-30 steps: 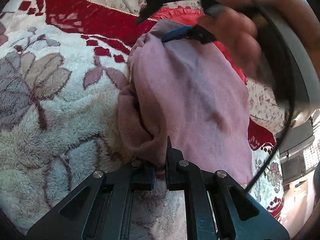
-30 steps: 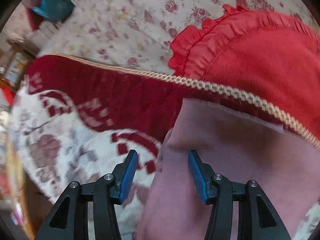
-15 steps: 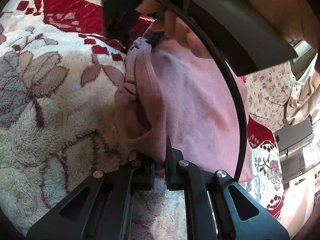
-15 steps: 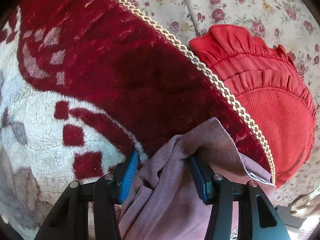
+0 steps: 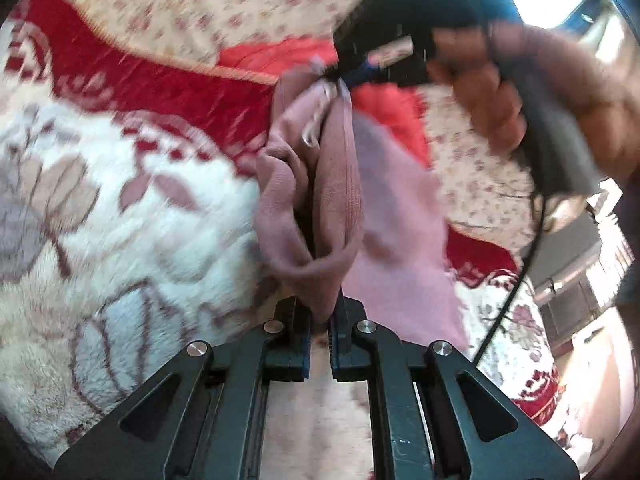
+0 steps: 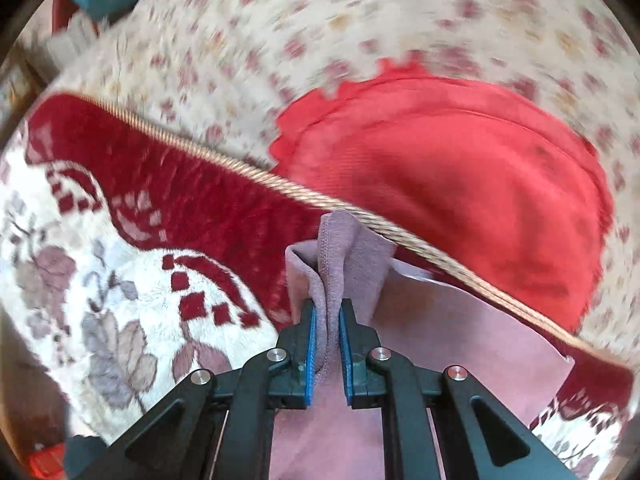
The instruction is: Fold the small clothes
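Observation:
A small dusty-pink garment [image 5: 384, 216] hangs stretched between my two grippers above a fluffy red-and-white floral blanket [image 5: 132, 216]. My left gripper [image 5: 320, 320] is shut on the garment's near bunched corner. In the left wrist view my right gripper [image 5: 340, 76], held by a hand [image 5: 492, 92], pinches the garment's far corner. In the right wrist view the right gripper [image 6: 328, 320] has its blue pads pressed on a fold of the pink garment [image 6: 340, 264], its jaws still closing. The rest of the cloth hangs below it.
A red ruffled garment [image 6: 448, 184] lies beyond the blanket's gold braided edge [image 6: 248, 168], on a cream flowered sheet [image 6: 320, 28]. A black cable [image 5: 516, 280] hangs from the right hand. Furniture and floor show at the far right.
My right gripper closed on the garment's far corner and lifted it. Both grippers rose, so the pink cloth came up off the blanket and now hangs between them.

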